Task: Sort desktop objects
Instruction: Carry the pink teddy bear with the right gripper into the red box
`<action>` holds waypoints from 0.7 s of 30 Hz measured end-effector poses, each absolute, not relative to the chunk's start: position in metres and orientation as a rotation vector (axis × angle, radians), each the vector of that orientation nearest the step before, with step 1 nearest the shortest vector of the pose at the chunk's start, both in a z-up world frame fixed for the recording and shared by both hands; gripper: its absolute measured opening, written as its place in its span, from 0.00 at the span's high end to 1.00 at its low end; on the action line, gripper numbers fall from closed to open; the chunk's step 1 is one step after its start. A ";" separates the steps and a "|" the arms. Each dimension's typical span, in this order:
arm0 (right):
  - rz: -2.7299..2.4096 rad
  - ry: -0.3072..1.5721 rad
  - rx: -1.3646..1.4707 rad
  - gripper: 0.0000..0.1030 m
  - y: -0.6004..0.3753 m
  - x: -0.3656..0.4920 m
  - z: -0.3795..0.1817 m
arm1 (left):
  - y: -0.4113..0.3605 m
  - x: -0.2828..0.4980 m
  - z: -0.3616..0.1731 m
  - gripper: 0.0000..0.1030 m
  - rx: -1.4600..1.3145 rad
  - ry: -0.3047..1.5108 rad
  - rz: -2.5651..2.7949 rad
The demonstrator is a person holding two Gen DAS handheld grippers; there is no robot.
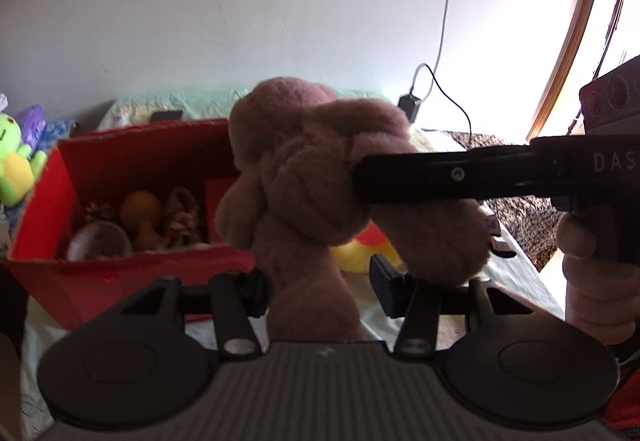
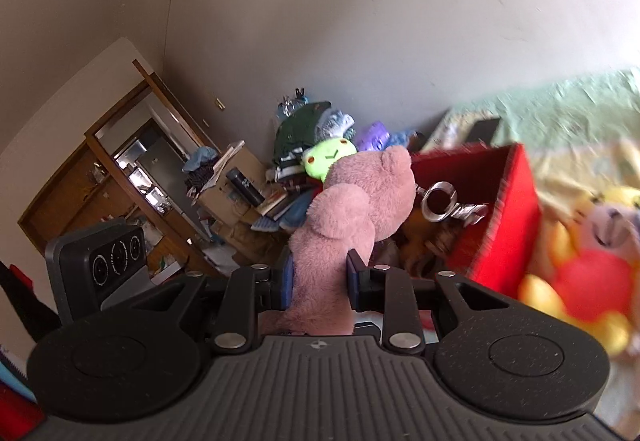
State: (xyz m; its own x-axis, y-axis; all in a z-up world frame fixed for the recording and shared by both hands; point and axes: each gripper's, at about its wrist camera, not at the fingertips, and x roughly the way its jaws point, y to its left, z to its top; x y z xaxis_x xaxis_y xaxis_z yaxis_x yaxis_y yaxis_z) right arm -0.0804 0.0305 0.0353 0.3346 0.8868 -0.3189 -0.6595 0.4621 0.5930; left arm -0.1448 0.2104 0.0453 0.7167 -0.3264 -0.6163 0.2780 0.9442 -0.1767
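Plain pale wall (image 1: 240, 1), wooden door frame (image 1: 576, 29), bright daylight

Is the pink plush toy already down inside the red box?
No: the pink plush toy is in the air in front of the red box, clamped by both the left tool and the right tool.

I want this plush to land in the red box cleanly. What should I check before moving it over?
1. Left gripper shut on the pink plush toy: ok.
2. Right gripper clamped on the same toy: ok.
3. Toy lifted clear of the table: cannot tell.
4. Red box open on top: ok.
5. Free room inside: not ok, wooden figure and clutter fill the floor.
6. Yellow plush clear of the path: cannot tell.
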 end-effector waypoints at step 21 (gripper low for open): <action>0.850 0.593 0.380 0.73 0.159 -0.051 0.013 | 0.340 -0.077 0.030 0.50 -0.056 0.691 -0.262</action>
State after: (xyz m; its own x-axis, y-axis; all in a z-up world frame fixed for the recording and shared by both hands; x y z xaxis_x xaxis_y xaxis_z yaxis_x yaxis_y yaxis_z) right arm -0.0508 0.1586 0.0126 0.5153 0.7894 -0.3335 -0.5861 0.6086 0.5349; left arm -0.0772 0.3401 0.0304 0.7392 -0.2572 -0.6225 0.2203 0.9657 -0.1374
